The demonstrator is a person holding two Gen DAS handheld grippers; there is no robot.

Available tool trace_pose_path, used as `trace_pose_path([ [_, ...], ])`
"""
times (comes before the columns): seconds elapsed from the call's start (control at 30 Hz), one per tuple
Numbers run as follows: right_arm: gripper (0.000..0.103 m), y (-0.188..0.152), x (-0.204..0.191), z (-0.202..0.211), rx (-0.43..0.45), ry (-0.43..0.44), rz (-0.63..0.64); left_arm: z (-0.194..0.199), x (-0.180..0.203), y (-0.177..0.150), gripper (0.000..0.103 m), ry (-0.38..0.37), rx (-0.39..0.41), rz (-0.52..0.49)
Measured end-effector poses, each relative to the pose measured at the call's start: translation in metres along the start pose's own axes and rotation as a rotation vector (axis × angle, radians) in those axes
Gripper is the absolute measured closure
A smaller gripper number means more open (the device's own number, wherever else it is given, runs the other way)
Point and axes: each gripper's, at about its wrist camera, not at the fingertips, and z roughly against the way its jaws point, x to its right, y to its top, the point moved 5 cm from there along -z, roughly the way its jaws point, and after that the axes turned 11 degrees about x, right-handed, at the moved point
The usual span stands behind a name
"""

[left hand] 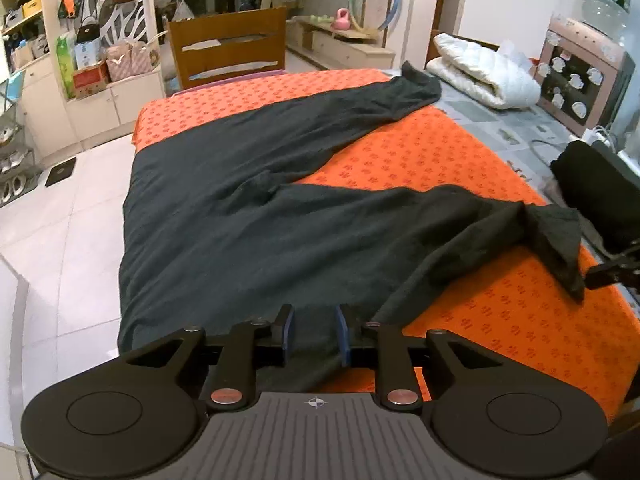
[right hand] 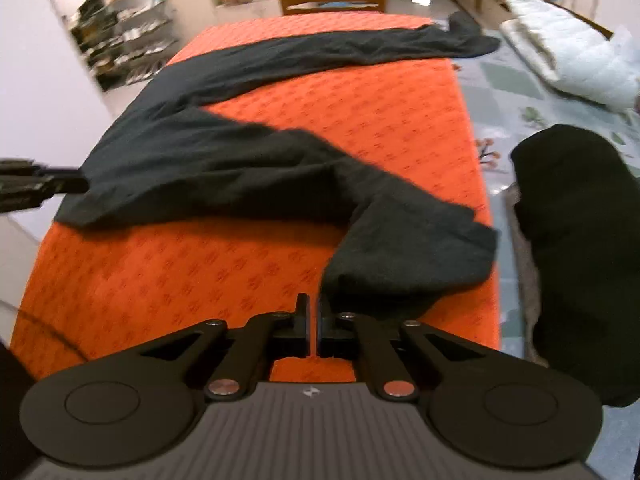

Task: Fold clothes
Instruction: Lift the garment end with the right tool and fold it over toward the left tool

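Note:
A pair of dark grey trousers (left hand: 240,208) lies spread on the orange patterned table cover (left hand: 440,152), its two legs splayed apart to the right. My left gripper (left hand: 315,334) is over the near waist edge, its jaws a little apart with cloth between the blue pads. My right gripper (right hand: 313,326) is shut on the hem of the near trouser leg (right hand: 404,256), lifting it slightly. The right gripper shows at the right edge of the left wrist view (left hand: 612,272). The left gripper shows at the left edge of the right wrist view (right hand: 44,186).
A wooden chair (left hand: 230,48) stands at the table's far end. A folded white quilt (left hand: 480,72) and a black cloth bundle (right hand: 576,240) lie on the grey surface to the right. Shelves and tiled floor (left hand: 60,220) are on the left.

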Motion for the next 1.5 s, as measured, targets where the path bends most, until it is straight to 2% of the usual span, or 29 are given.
trace_pose_path([
  [0.1,0.088,0.006,0.005,0.011,0.010,0.008,0.002,-0.002,-0.006,-0.003,0.074,0.014,-0.010,0.014],
  [0.17,0.083,0.012,0.010,0.003,0.018,-0.010,-0.027,-0.003,-0.007,-0.006,0.073,0.010,-0.016,0.021],
  [0.23,0.073,0.017,0.016,-0.006,0.024,-0.028,-0.058,-0.004,-0.008,-0.009,0.070,0.006,-0.023,0.027],
  [0.37,0.065,0.027,0.026,-0.024,0.037,-0.065,-0.121,-0.001,-0.002,-0.014,0.056,-0.048,-0.022,0.017],
  [0.47,0.064,0.034,0.034,-0.038,0.046,-0.092,-0.169,0.000,0.006,-0.018,0.052,-0.089,-0.032,-0.011],
  [0.6,0.064,0.044,0.044,-0.056,0.059,-0.129,-0.232,-0.002,0.017,-0.024,0.049,-0.105,-0.037,-0.075],
  [0.7,0.065,0.048,0.051,-0.068,0.060,-0.155,-0.262,-0.007,0.021,-0.027,0.048,-0.105,-0.039,-0.096],
  [0.77,0.082,0.046,0.055,-0.072,0.048,-0.172,-0.253,-0.010,0.022,-0.028,0.048,-0.108,-0.039,-0.099],
  [0.8,0.096,0.045,0.056,-0.074,0.042,-0.180,-0.249,-0.013,0.022,-0.029,0.048,-0.105,-0.040,-0.105],
  [0.83,0.100,0.043,0.058,-0.076,0.036,-0.189,-0.244,-0.016,0.023,-0.029,0.048,-0.102,-0.041,-0.111],
  [0.93,0.101,0.049,0.061,-0.064,0.064,-0.198,-0.233,-0.022,0.023,-0.032,0.054,-0.083,-0.048,-0.139],
  [1.0,0.101,0.065,0.061,-0.039,0.125,-0.192,-0.230,-0.025,0.022,-0.033,0.088,-0.078,-0.054,-0.148],
  [1.07,0.101,0.085,0.065,-0.010,0.199,-0.203,-0.217,-0.026,0.020,-0.033,0.098,-0.077,-0.052,-0.141],
  [1.3,0.101,0.157,0.091,0.087,0.455,-0.286,-0.172,-0.001,0.015,-0.012,0.100,-0.089,0.032,-0.113],
  [1.43,0.101,0.184,0.118,0.126,0.578,-0.415,-0.146,0.015,0.026,0.005,0.101,-0.166,0.040,-0.063],
  [1.5,0.101,0.193,0.132,0.140,0.616,-0.476,-0.133,0.015,0.040,0.005,0.101,-0.215,0.007,-0.052],
])
